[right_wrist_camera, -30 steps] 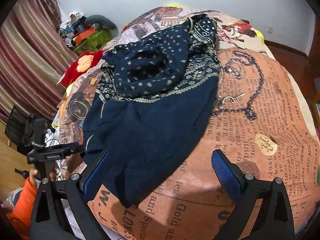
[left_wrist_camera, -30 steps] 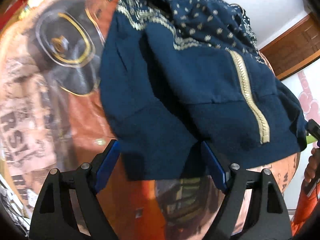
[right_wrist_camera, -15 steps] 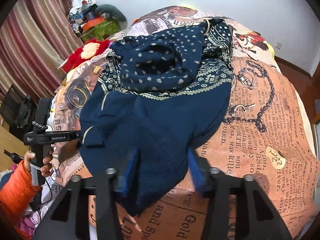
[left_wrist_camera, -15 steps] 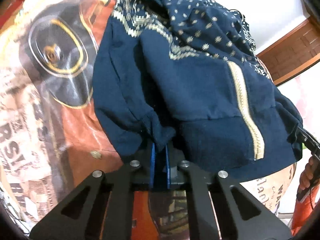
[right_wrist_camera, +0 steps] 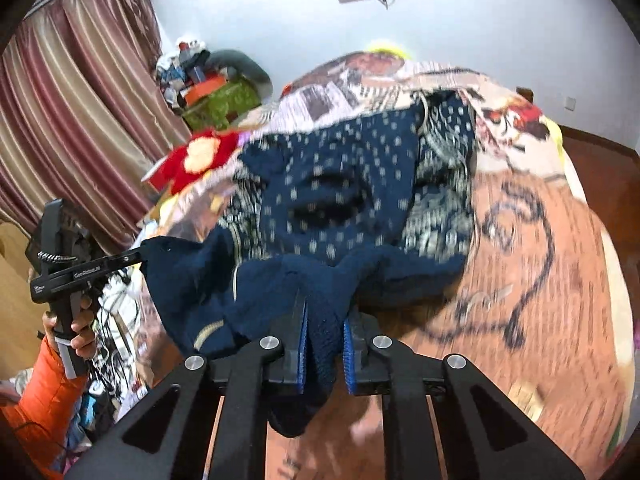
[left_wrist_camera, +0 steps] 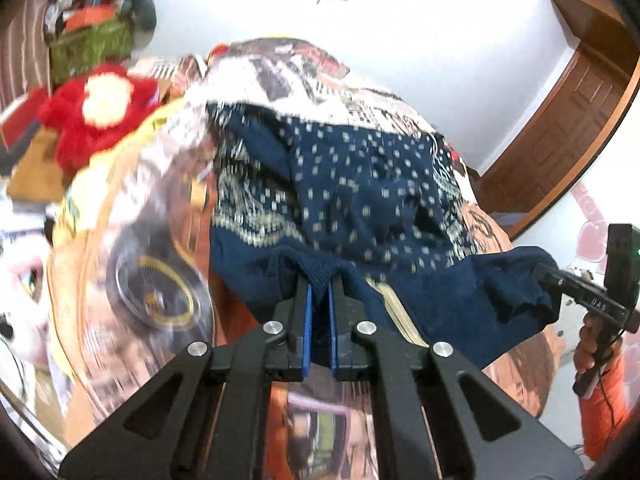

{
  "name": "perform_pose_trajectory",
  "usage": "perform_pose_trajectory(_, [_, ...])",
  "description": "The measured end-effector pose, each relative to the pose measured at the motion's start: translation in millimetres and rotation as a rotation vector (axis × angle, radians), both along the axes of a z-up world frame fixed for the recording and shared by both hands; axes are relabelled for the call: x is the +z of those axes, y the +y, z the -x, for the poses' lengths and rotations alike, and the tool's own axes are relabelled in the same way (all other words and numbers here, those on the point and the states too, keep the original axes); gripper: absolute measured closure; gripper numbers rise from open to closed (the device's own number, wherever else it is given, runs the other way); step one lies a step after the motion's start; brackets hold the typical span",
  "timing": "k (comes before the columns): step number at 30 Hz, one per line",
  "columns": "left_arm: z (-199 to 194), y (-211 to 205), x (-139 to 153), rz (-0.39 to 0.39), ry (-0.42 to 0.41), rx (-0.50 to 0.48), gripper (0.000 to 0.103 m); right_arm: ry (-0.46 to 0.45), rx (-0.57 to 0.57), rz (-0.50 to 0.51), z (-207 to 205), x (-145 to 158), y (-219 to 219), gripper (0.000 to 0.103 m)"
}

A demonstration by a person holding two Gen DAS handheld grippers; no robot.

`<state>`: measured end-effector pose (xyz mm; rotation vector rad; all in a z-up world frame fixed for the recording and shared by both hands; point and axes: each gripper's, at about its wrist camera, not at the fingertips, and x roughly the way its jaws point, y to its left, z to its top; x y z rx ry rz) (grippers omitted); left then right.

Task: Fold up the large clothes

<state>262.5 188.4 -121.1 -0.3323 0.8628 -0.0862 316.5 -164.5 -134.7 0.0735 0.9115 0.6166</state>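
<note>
Left gripper (left_wrist_camera: 319, 294) clamped on navy hem of blue patterned sweater (left_wrist_camera: 360, 200); right gripper (right_wrist_camera: 325, 328) likewise pinching a thick fold of same hem. Hem raised off printed bedspread (right_wrist_camera: 540, 280), patterned upper part lying bunched on bed (both views motion-blurred). Red plush toy (left_wrist_camera: 96, 116) near bed's far left edge.

The left gripper (left_wrist_camera: 319, 292) is pinching navy fabric, its jaws nearly touching. The right gripper (right_wrist_camera: 325, 332) is doing likewise — jaws clamping a thicker bunch, an orange-sleeved hand (left_wrist_camera: 592, 340) gripping its handle.
</note>
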Motion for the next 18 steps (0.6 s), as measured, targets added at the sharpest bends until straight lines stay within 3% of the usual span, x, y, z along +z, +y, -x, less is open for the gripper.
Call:
perform_pose_trajectory(8, [-71,7,23,-0.045,-0.036,0.024,0.097,-0.070,-0.002,0.016,-60,28,13,0.092])
perform_pose_trajectory(14, [-133,34,33,-0.014,-0.072,0.094,0.098,-0.049,-0.030,-0.017,-136,32,24,0.092])
perform_pose_trajectory(18, [-186,54,19,-0.044,-0.049,0.147,0.098,-0.006,-0.082,-0.048,-204,22,28,0.092])
